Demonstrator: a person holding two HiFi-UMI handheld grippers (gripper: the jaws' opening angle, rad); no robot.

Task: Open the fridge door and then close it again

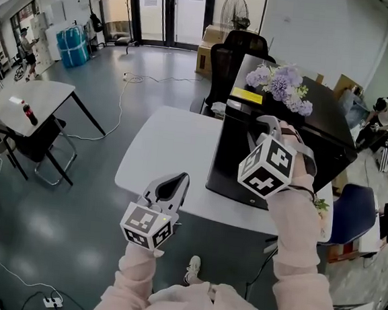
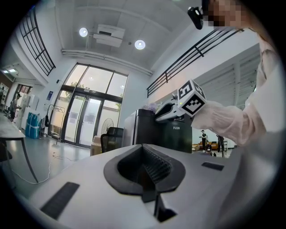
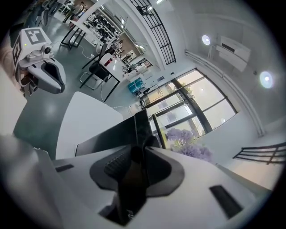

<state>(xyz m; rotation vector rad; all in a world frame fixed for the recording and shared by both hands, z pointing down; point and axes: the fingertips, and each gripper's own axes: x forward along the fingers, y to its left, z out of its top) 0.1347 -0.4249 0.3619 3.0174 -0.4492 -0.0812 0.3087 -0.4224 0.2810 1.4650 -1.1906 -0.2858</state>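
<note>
One black fridge (image 1: 234, 148) bearing one purple flower bunch (image 1: 281, 84) stood on one white bench (image 1: 167, 155). The right gripper's (image 1: 264, 125) jaws grasped its door edge. The left gripper's (image 1: 176, 183) jaws were clenched, empty.

Purple flowers (image 1: 281, 84), white table (image 1: 173, 156), black chair (image 1: 225, 69)

An open office hall, shown by glass entrance doors (image 1: 171, 10), white tables (image 1: 174, 149), office chairs (image 1: 223, 69).
</note>
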